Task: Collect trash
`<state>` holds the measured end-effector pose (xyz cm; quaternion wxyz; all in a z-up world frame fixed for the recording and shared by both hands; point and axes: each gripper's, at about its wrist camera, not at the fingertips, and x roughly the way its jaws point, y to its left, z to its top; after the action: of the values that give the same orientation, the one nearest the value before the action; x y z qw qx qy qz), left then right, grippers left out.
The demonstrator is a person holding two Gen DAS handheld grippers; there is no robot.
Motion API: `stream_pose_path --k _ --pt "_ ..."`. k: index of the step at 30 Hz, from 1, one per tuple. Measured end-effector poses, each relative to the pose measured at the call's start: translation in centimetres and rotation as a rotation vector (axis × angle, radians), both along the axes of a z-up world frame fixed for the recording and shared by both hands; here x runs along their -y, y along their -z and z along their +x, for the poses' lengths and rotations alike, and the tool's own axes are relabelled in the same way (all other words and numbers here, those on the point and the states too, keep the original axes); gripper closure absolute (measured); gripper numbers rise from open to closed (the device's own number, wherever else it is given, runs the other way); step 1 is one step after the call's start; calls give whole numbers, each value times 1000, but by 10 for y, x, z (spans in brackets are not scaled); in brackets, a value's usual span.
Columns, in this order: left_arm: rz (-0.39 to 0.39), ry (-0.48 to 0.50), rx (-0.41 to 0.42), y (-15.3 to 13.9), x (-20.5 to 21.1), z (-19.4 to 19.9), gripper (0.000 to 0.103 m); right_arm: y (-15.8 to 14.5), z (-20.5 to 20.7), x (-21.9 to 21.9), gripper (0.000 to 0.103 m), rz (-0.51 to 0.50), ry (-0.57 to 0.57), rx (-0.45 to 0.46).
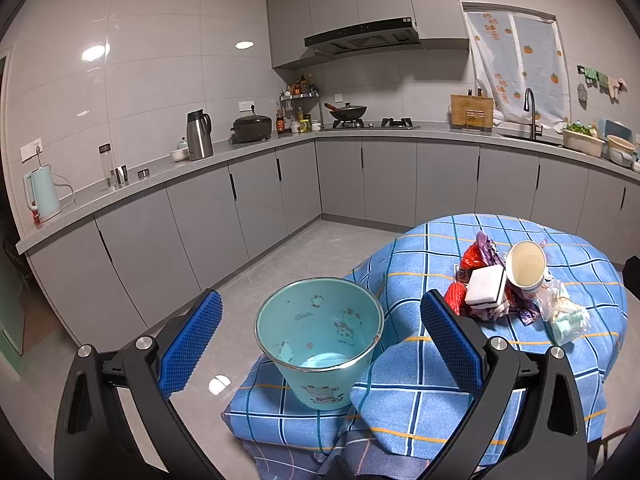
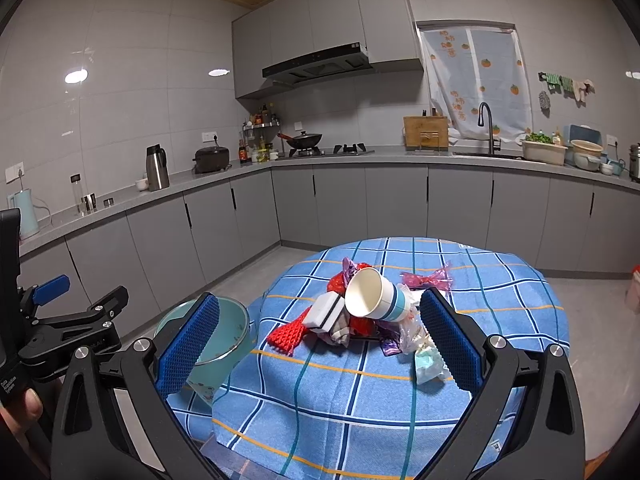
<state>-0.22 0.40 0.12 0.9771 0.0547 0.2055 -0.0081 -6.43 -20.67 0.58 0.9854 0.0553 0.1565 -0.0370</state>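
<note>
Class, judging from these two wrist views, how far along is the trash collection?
Nothing looks done: the teal bin looks empty. Nothing is in hand: left gripper and right gripper are open. Left: the paper cup, white sponge and wrappers lie piled on the table.

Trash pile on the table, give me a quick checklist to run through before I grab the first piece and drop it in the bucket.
1. Left gripper open, holding nothing: ok.
2. Right gripper open, holding nothing: ok.
3. Teal bucket upright, mouth unobstructed: ok. No trash shows inside.
4. Bucket footing: not ok. It stands on a folded part of the blue checked tablecloth, near its edge.
5. Top pieces reachable: ok. The paper cup lies on its side on the pile, the white sponge beside it.
6. Anything hidden under the wrappers: cannot tell.
</note>
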Motion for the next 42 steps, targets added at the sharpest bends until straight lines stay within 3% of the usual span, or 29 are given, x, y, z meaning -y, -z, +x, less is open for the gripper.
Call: stream_pose_path --k 42 --pt "1 -1 5 0 1 0 5 -5 -2 0 4 4 1 7"
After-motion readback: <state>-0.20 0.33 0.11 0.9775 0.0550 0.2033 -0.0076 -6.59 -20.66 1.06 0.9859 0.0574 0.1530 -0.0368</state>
